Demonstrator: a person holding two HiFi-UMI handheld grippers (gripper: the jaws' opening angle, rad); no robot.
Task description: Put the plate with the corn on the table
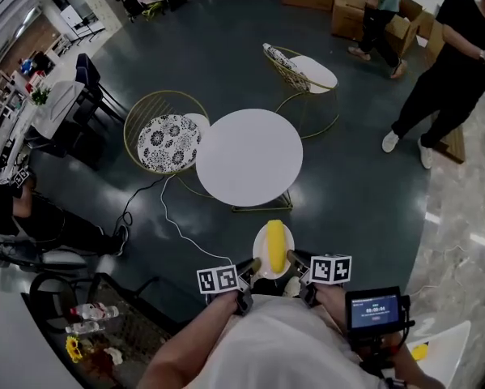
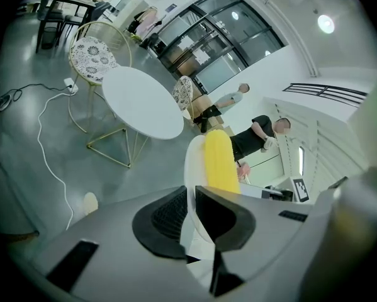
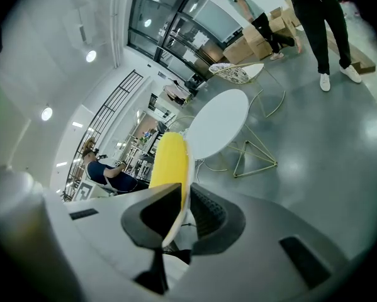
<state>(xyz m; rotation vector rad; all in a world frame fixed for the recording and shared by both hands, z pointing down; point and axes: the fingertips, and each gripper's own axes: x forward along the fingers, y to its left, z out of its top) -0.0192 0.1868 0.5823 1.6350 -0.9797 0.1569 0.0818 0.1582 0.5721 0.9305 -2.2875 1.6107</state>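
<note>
In the head view, the plate (image 1: 260, 254) with the corn (image 1: 275, 238) lying lengthwise on it hung in the air close to the person's body. It was on the near side of the round white counter (image 1: 248, 157), apart from it and over the dark floor. The left gripper (image 1: 248, 267) was at its left rim and the right gripper (image 1: 295, 259) at its right.

In the left gripper view, the jaws pinched the plate's edge, with the corn just beyond them and the counter farther off to the left.

In the right gripper view, the jaws clamped the opposite rim, and the counter lay ahead past the corn.

The lift looked done. Reaching the counter and setting the plate down remained, though the wide lens made the gap hard to judge.
</note>
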